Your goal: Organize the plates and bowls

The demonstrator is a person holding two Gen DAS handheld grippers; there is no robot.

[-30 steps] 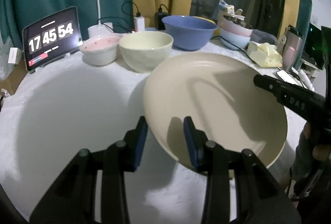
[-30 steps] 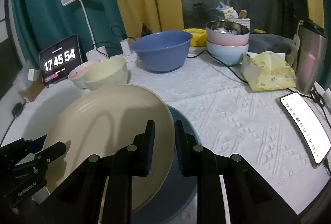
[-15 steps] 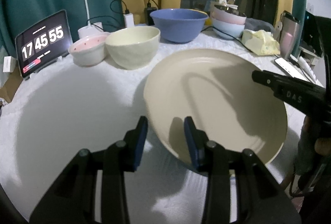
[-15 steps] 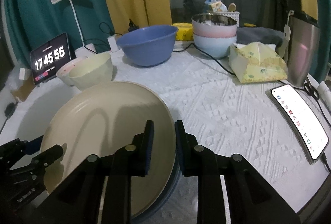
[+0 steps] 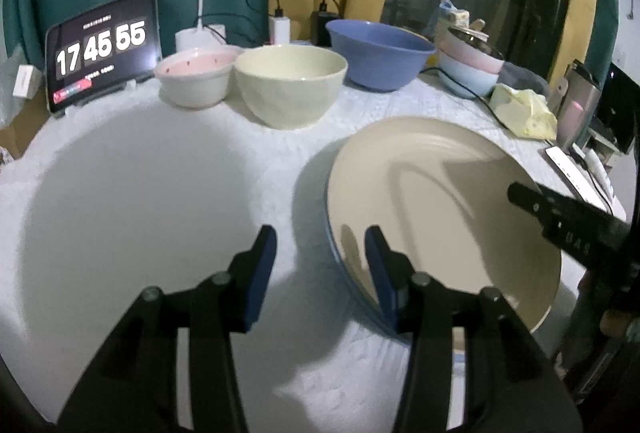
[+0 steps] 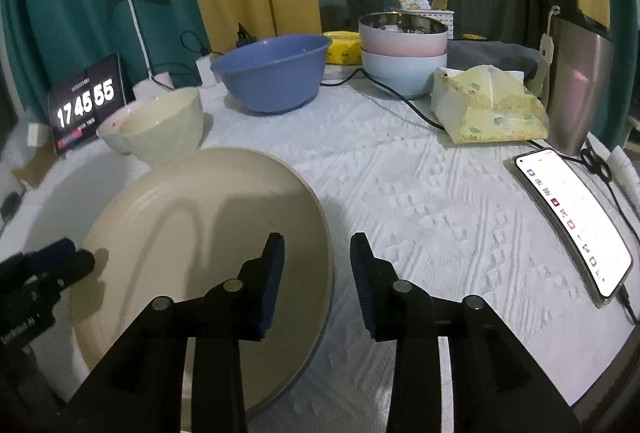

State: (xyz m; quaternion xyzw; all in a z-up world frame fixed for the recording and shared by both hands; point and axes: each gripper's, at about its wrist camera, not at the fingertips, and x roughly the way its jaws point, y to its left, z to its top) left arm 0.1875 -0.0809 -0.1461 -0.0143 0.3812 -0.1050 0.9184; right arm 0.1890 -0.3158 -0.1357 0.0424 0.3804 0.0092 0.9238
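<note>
Both the left gripper (image 5: 320,249) and the right gripper (image 6: 317,257) are held spread, nothing pinched, at opposite edges of the cream plate (image 5: 436,209), which is seen lying on the white cloth (image 6: 420,193) atop a blue-rimmed plate (image 5: 334,253). "17 45 55" is shown on the tablet (image 5: 102,47), and "DAS" can be read on the right gripper's finger.

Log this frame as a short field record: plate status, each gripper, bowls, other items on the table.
plate: cream plate lying on a blue plate, only its rim showing
left gripper: open, straddling the plates' near edge
right gripper: open, straddling the plates' right edge
loose bowls: pink bowl, cream bowl, blue bowl
stacked bowls: pink over pale blue
other: clock tablet, phone, tissue pack
</note>
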